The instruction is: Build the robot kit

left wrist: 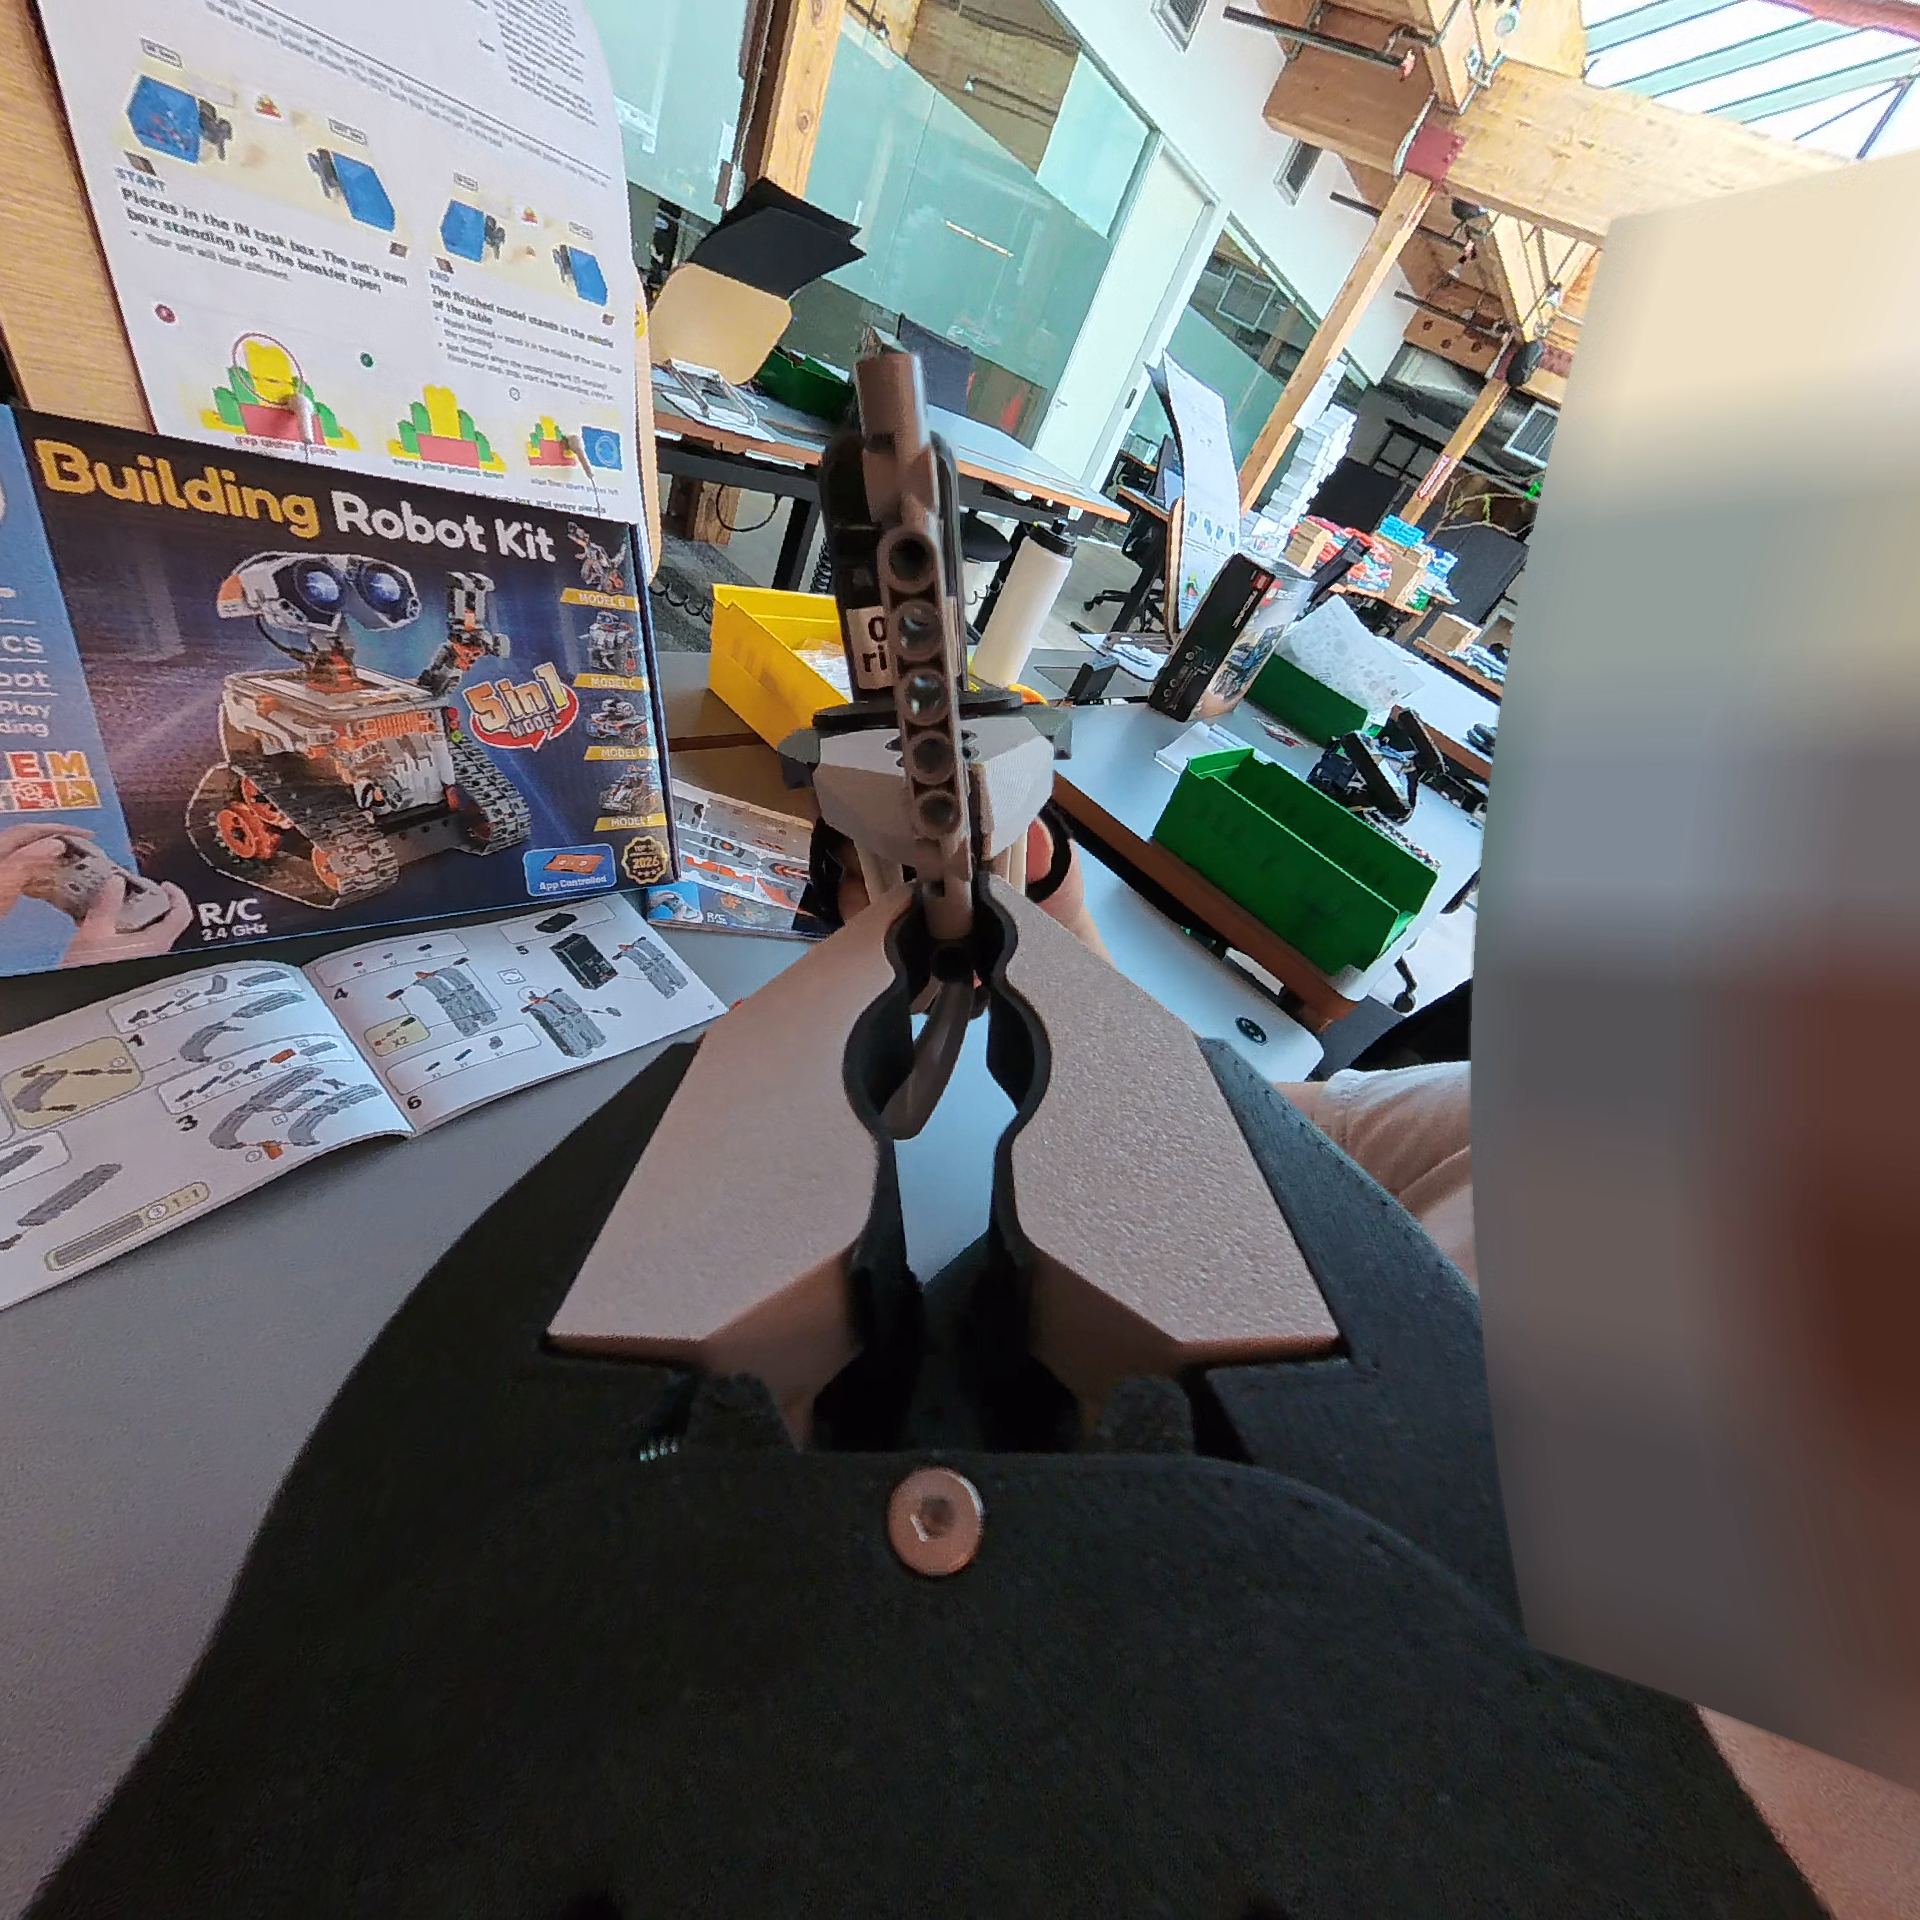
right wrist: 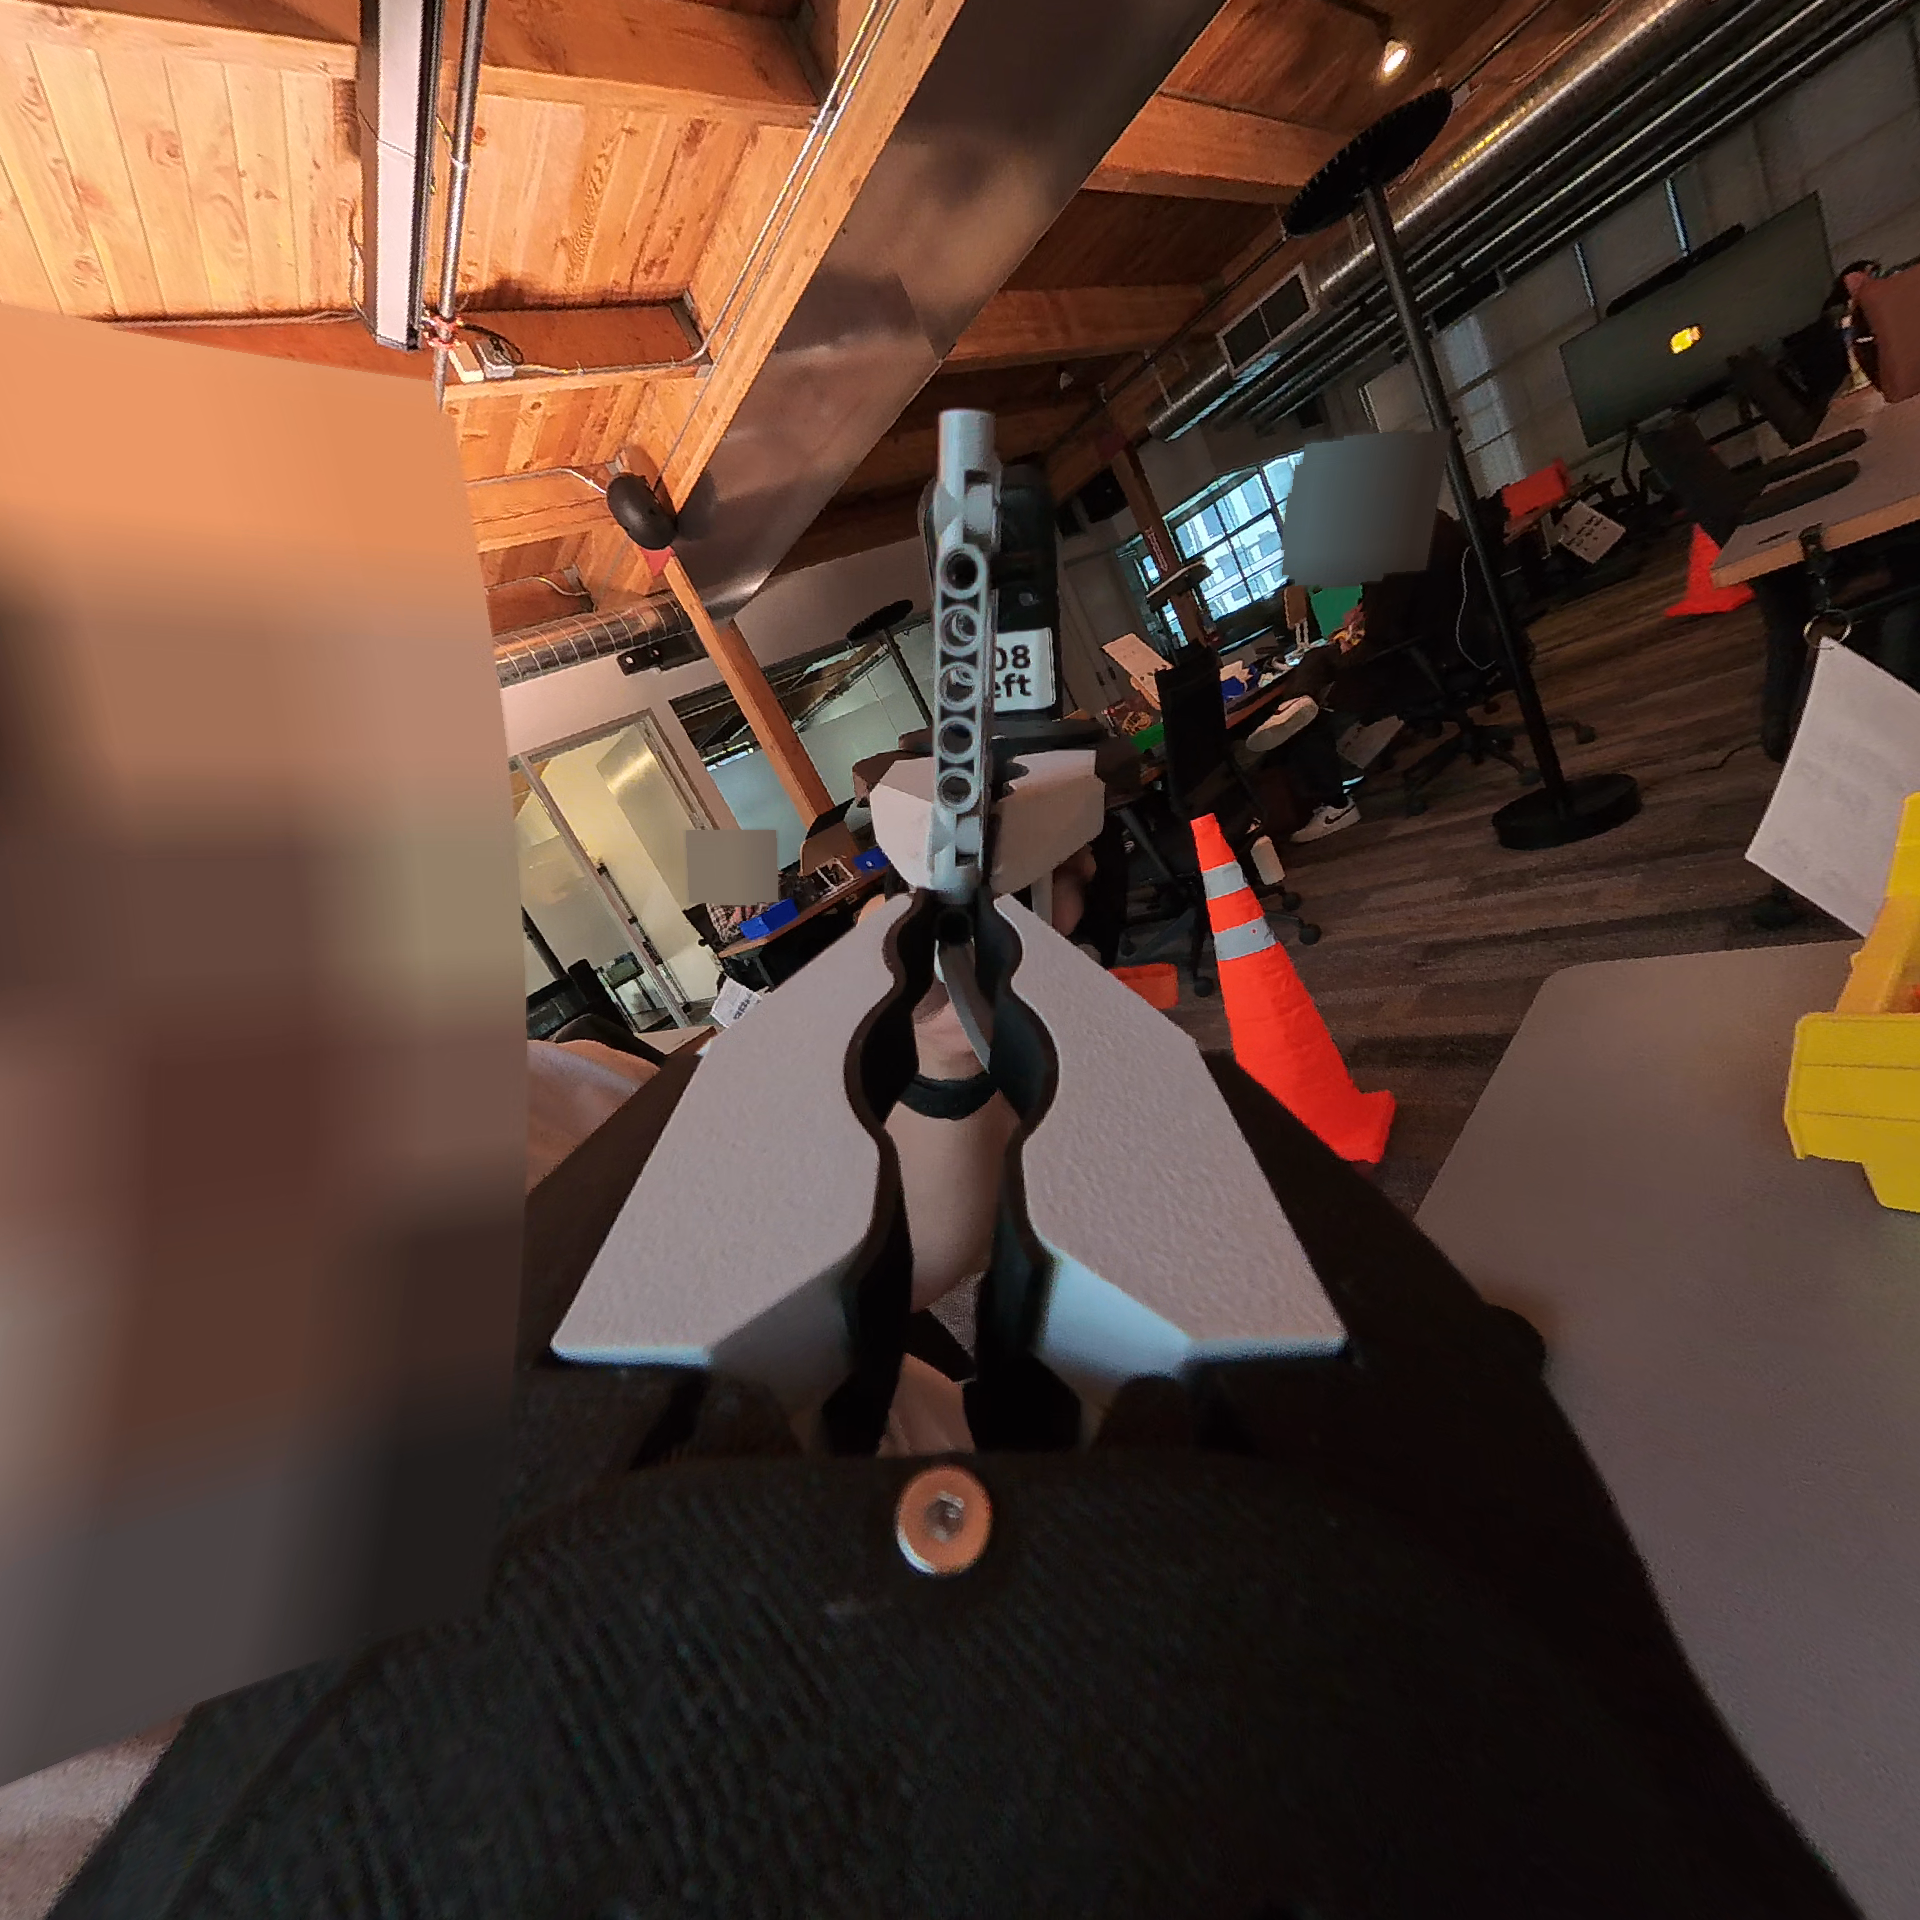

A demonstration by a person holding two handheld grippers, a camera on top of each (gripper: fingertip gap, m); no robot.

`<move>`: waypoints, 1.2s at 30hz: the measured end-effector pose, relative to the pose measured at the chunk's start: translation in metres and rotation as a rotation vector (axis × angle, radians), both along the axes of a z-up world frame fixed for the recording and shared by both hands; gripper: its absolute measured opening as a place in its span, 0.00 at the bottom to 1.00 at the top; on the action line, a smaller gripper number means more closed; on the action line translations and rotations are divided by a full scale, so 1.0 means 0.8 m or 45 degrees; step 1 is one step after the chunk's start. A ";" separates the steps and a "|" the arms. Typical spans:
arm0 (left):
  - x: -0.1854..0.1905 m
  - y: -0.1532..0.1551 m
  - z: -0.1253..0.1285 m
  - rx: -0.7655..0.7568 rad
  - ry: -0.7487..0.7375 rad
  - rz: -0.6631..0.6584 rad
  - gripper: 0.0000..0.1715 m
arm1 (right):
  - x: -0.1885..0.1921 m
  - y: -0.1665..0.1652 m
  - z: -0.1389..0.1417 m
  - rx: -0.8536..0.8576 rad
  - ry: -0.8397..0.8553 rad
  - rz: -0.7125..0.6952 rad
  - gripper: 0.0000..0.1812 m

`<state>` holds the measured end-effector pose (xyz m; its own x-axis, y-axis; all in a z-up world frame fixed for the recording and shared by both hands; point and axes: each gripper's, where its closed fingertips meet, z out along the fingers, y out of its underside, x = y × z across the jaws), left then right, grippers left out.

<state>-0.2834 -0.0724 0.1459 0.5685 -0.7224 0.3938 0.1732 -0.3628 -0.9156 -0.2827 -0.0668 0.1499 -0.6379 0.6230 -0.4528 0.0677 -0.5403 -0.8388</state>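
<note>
1. My left gripper (left wrist: 948, 914): fingers pinched tight on the lower end of a grey beam w/ a row of round holes (left wrist: 923, 665). Beam stands nearly upright, rising straight out of my fingertips.
2. A thin curved grey strip (left wrist: 930, 1070) hangs from the beam's lower end, down into the gap between my black pads.
3. My right gripper (right wrist: 951, 909): also clamped shut, on the same beam (right wrist: 958, 686) from the opposite side. The 2 grippers face each other, tips meeting at the beam's bottom end.
4. In left wrist view the right gripper (left wrist: 914, 800) sits just behind the beam, a hand under it; in right wrist view the left gripper (right wrist: 982, 810) shows likewise, white sticker on its body.
5. Beam is up in the air, above the grey table (left wrist: 208, 1455), touching nothing but the fingers.
6. Left side of table: robot kit box (left wrist: 332, 686) standing up, open instruction booklet (left wrist: 312, 1049) lying flat in front of it, printed sheet (left wrist: 364, 208) propped behind.
7. Farther back: yellow bin (left wrist: 769, 655), green bin (left wrist: 1288, 852).
8. Right wrist view: another yellow bin (right wrist: 1860, 1081) at table edge, orange cone (right wrist: 1278, 997) on the floor beyond.
</note>
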 end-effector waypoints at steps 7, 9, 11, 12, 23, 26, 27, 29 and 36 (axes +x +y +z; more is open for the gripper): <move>-0.003 0.003 -0.002 0.021 0.089 0.051 0.03 | -0.006 0.001 -0.002 -0.033 0.002 -0.010 0.03; -0.002 0.003 -0.003 0.019 0.085 0.042 0.03 | -0.006 0.000 -0.002 0.008 0.016 -0.025 0.03; -0.002 0.003 -0.003 0.019 0.080 0.040 0.03 | -0.006 0.000 -0.002 0.018 0.020 -0.035 0.03; -0.002 0.004 -0.003 0.019 0.083 0.044 0.03 | -0.006 0.000 -0.003 0.018 0.018 -0.042 0.03; 0.004 0.001 -0.013 -0.085 0.024 -0.099 0.15 | -0.004 0.008 -0.003 0.009 -0.001 -0.056 0.03; -0.002 0.002 -0.024 -0.046 0.099 -0.052 0.14 | 0.000 0.019 -0.001 -0.056 -0.005 -0.062 0.03; -0.005 0.003 -0.028 -0.026 0.130 -0.030 0.12 | 0.000 0.022 -0.002 -0.077 -0.018 -0.060 0.03; -0.005 0.002 -0.032 0.026 0.184 -0.015 0.05 | -0.002 0.022 -0.004 -0.125 -0.042 -0.033 0.03; -0.011 -0.003 -0.026 -0.050 0.083 -0.049 0.00 | -0.009 0.020 -0.004 -0.185 -0.022 -0.008 0.04</move>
